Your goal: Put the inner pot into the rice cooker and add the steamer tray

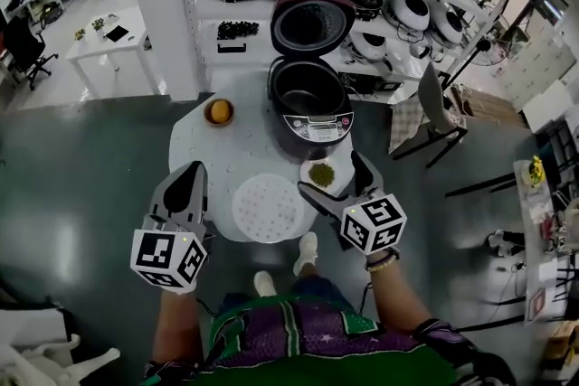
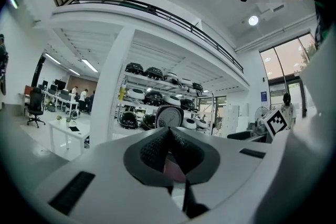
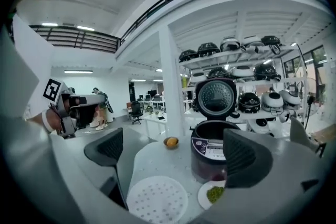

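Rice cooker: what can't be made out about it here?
Head view: rice cooker interior is dark; inner pot seated or not, cannot tell.
Right gripper view: front wall hides the inside; control panel print too small.
Left gripper view: the shut left gripper hides everything but the lid.

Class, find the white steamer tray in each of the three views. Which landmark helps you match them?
Head view: steamer tray, lower centre.
Left gripper view: not in it.
Right gripper view: steamer tray, bottom edge, left of centre.
Shared landmark: the rice cooker's raised lid.
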A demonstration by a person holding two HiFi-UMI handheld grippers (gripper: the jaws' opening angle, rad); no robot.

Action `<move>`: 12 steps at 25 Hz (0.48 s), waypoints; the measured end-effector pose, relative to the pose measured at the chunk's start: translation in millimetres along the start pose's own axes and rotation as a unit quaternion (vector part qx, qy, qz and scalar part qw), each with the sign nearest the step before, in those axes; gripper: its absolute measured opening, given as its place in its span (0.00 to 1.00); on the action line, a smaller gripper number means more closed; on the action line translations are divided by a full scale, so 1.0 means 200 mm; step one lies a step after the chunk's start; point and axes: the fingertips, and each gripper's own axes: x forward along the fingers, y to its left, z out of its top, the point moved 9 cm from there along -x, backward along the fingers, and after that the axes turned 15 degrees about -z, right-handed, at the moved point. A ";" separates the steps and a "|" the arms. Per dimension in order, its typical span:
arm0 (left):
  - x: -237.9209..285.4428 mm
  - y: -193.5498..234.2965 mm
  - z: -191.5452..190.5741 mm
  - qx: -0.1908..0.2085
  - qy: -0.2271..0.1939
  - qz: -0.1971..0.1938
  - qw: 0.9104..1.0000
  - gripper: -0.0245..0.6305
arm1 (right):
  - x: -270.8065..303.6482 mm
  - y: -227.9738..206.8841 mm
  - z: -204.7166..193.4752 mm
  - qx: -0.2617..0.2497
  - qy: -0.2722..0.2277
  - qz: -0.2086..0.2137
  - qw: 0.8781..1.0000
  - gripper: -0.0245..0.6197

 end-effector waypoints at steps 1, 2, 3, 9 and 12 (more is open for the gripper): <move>0.00 0.00 -0.02 -0.001 0.002 0.003 1.000 0.07 | 0.02 0.00 -0.05 0.003 0.013 0.000 1.000 0.95; -0.01 0.01 -0.04 -0.002 0.004 0.005 1.000 0.07 | 0.05 0.00 -0.11 0.005 0.025 -0.001 1.000 0.95; -0.01 0.01 -0.06 -0.004 0.004 0.006 1.000 0.07 | 0.08 -0.01 -0.16 0.007 0.037 -0.002 0.999 0.95; -0.02 -0.03 -0.12 -0.008 0.017 0.007 1.000 0.07 | 0.22 0.01 -0.45 -0.001 0.102 -0.004 0.995 0.95; -0.03 -0.08 -0.15 0.003 0.027 0.001 1.000 0.07 | 0.27 0.02 -0.61 -0.011 0.138 -0.002 0.990 0.94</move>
